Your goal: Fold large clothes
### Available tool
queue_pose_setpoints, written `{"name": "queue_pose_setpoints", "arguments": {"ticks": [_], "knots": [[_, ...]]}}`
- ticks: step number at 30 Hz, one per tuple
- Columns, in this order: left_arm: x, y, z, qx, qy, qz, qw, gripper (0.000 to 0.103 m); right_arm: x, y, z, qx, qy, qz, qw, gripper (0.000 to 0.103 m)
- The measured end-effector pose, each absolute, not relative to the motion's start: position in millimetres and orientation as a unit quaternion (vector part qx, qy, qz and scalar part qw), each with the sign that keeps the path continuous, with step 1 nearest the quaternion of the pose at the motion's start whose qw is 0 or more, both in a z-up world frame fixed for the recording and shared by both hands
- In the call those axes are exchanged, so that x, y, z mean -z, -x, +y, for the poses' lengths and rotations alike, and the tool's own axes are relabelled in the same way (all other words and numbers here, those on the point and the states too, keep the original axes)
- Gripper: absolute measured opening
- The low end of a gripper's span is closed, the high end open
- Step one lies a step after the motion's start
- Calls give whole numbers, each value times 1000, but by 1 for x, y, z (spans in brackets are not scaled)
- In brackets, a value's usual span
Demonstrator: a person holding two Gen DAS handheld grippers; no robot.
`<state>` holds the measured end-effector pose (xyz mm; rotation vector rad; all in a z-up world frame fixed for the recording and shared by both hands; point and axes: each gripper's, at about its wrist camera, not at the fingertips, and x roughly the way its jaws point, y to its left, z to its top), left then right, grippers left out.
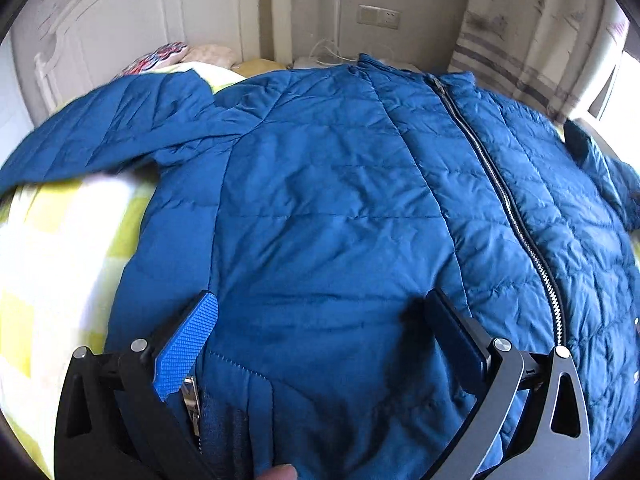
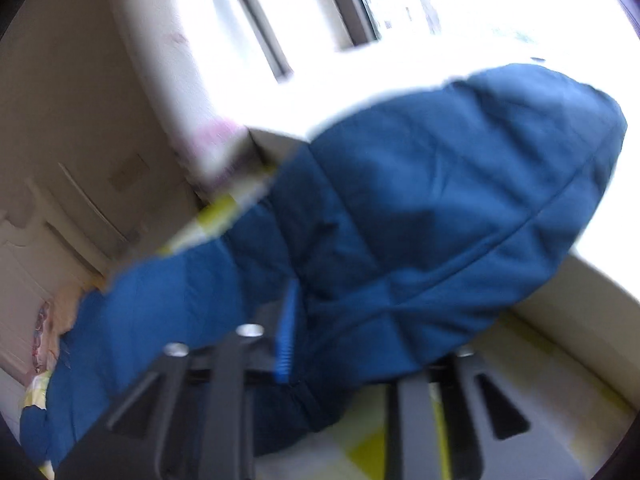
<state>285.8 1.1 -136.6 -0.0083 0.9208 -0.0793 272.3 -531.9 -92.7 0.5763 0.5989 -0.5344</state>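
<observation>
A blue quilted jacket (image 1: 340, 184) lay spread front-up across a bed (image 1: 60, 248) covered in a yellow-and-white checked sheet, its silver zipper (image 1: 504, 196) closed and running from the collar down toward the hem. One sleeve (image 1: 100, 132) stretched out to the left over the sheet, near a patterned pillow (image 1: 160, 58) by the white headboard (image 1: 132, 12). The left hand-held gripper (image 1: 320, 320) hovered just above the lower part of the jacket with its fingers spread wide — nothing was between them, and a blue textured pad (image 1: 186, 348) showed on one finger. In the blurred right wrist view, the right hand-held gripper (image 2: 320, 344) was pinching the other sleeve (image 2: 420, 216), which was lifted off the bed and bulged up in front of a bright window (image 2: 400, 8); one finger was hidden behind the cloth. A wall socket (image 1: 378, 16) sat on the wall beyond the bed, beside a striped curtain (image 1: 532, 40).
</observation>
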Motion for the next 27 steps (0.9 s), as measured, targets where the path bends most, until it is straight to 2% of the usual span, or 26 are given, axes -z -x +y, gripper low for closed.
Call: {"name": "queue_pose_setpoints", "arguments": {"ticks": [5, 8, 12, 13, 14, 16, 18, 20, 24, 27], "knots": [[136, -278, 4, 17, 33, 443, 896, 99, 43, -316, -479, 212, -182, 267, 922, 11], [136, -269, 0, -7, 44, 441, 896, 99, 8, -349, -397, 147, -103, 249, 952, 11], [134, -259, -5, -21, 50, 437, 898, 99, 5, -374, -260, 17, 18, 261, 965, 13], [134, -259, -4, -18, 54, 437, 898, 99, 12, -377, -231, -18, 43, 278, 959, 18], [133, -260, -3, -16, 59, 436, 898, 99, 21, -381, -208, -55, 62, 301, 950, 34], [132, -260, -4, -13, 63, 434, 899, 99, 59, -390, -154, -118, 117, 381, 909, 59], [132, -260, -4, -11, 63, 433, 899, 99, 104, -399, -129, -146, 150, 460, 863, 61], [132, -260, -4, -10, 61, 434, 899, 99, 126, -394, -133, -151, 145, 471, 857, 70], [133, -262, -7, -13, 53, 437, 898, 99, 108, -375, -181, -177, 32, 481, 858, 73], [135, -264, -9, -17, 42, 440, 897, 99, 79, -349, -229, -176, -43, 457, 871, 74]]}}
